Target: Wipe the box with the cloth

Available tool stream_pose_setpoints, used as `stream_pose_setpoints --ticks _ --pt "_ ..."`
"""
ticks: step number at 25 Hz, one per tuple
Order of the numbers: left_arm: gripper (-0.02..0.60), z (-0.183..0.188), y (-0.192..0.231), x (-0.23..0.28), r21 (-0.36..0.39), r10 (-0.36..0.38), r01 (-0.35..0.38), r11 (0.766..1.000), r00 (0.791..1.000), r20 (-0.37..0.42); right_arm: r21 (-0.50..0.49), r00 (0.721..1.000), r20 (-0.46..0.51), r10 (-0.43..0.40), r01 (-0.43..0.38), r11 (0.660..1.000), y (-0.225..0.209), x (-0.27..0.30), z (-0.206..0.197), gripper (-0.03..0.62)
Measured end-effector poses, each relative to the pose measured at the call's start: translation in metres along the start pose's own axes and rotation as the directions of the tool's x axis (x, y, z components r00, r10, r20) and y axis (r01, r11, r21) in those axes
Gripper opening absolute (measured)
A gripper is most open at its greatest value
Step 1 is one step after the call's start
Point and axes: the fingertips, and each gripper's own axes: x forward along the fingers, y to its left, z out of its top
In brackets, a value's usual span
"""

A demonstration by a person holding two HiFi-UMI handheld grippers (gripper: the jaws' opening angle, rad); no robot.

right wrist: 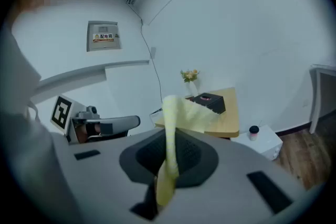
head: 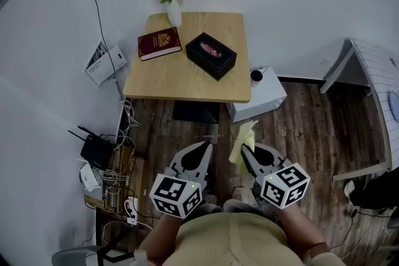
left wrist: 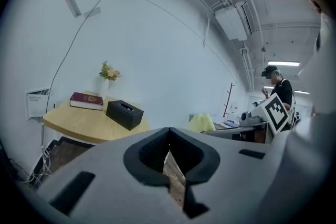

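the small wooden table (head: 181, 81) is seen ahead, and on it a black tissue box (head: 211, 55) is set beside a red book (head: 159, 43), well apart from both grippers. the box is judged rigid but light, likely to slide, so it is best steadied at a side wall. the yellow cloth (head: 243, 145), judged soft and floppy, is pinched near one edge by the right gripper (head: 248, 154), while the left gripper (head: 202, 147) is closed on nothing.

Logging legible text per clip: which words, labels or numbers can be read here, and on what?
wall cabinet label: characters too small to read.
Gold print on the red book: too blurred to read.
Print on the white wall panel: too small to read.
No other text shows.
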Motion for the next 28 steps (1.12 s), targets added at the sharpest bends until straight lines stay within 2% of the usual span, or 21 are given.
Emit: stream_pose_setpoints --ticks 10,19,24,28 --pt "0.021 -0.01 0.018 -0.015 -0.021 0.001 -0.001 1.0 1.0 -0.015 0.041 1.0 0.01 0.026 -0.026 0.999 0.017 0.014 -0.004 0.037" --pt "0.021 -0.01 0.039 -0.024 0.01 -0.012 0.013 1.0 0.999 -0.035 0.027 0.999 0.007 0.047 -0.048 0.998 0.038 0.036 -0.001 0.037" --pt "0.021 -0.014 0.05 -0.006 0.0 -0.015 0.015 1.0 0.998 -0.053 0.029 0.999 -0.004 0.054 -0.054 0.998 0.026 0.05 0.003 0.037" --pt "0.021 -0.002 0.065 0.024 0.003 -0.009 0.009 1.0 0.999 -0.038 0.021 0.998 0.0 0.06 -0.06 0.998 0.004 0.07 0.016 0.037"
